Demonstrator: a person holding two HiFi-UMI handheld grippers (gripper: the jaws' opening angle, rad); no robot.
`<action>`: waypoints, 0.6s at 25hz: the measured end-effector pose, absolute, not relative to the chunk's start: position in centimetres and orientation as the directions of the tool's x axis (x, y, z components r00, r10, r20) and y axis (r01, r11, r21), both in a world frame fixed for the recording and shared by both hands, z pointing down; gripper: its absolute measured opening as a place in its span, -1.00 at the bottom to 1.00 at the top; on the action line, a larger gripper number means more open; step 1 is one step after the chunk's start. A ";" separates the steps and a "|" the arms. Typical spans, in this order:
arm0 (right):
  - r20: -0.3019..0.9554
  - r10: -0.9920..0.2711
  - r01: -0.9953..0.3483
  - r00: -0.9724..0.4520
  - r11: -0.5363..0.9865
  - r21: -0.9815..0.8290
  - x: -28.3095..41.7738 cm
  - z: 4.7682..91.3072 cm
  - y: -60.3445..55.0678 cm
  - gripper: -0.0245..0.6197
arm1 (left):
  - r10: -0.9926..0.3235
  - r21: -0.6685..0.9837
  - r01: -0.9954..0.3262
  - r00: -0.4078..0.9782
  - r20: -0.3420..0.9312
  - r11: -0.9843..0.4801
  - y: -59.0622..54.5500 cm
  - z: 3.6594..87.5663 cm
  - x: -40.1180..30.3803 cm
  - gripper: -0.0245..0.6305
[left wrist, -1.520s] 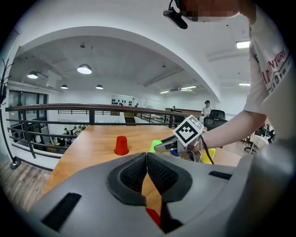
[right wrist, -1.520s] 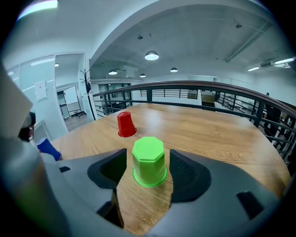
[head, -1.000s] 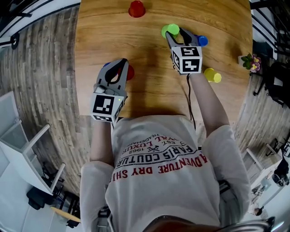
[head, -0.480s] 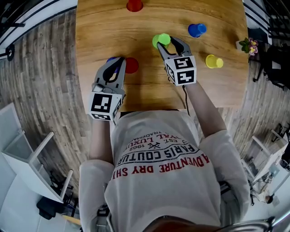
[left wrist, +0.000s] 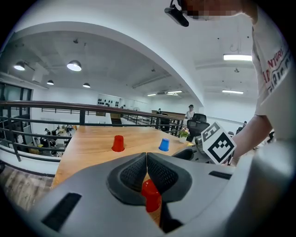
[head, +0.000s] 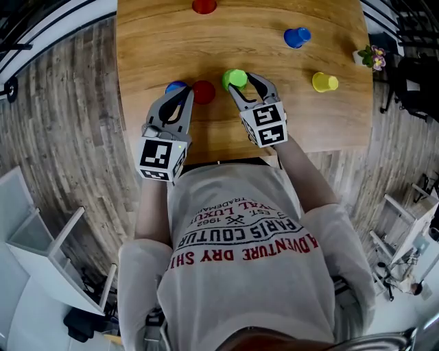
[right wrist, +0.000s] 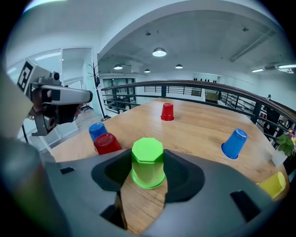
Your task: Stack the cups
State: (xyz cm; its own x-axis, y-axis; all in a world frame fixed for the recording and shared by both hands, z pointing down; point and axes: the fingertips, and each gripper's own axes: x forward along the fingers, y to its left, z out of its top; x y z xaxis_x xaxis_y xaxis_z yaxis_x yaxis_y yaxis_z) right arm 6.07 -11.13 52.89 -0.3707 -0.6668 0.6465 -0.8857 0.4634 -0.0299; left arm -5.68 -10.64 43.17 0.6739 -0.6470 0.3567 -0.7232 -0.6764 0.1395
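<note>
The right gripper (head: 240, 82) is pinching the green cup (head: 234, 77), which is sitting upside down at the middle of the table (head: 329, 123); the right gripper view is showing both pads against the cup's sides, though the jaws are hiding whether its rim is resting on the wood. The left gripper (head: 182, 96) is keeping its jaws pressed together at the tips. Through the slit under them, low in the left gripper view, the near red cup (left wrist: 150, 194) is peeking out, and contact cannot be told. The near blue cup (head: 175, 87) is half hiding behind that gripper. The far red cup (head: 204, 6) is being cut off by the top edge. The far blue cup (head: 296, 36) and yellow cup (head: 324, 82) are lying tipped at upper right. The shirt (head: 247, 274) is showing, upside down, "PARIS COUTURE", "EST. 1962" and "AVENTURE DRY SH", the rest running out of sight.
</note>
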 end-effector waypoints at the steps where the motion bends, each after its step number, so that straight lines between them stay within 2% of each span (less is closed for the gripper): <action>1: 0.648 -0.664 -0.884 -0.372 0.467 -0.030 5.7 52.9 -10.7 -0.21 | -0.642 0.141 -0.718 0.679 0.355 -0.681 -10.5 43.2 -5.8 -0.87; 15: 0.701 -0.660 -0.929 -0.270 0.369 -0.011 4.0 54.9 -7.9 -0.19 | -0.594 0.136 -0.663 0.729 0.340 -0.736 -10.4 42.7 -8.5 -0.87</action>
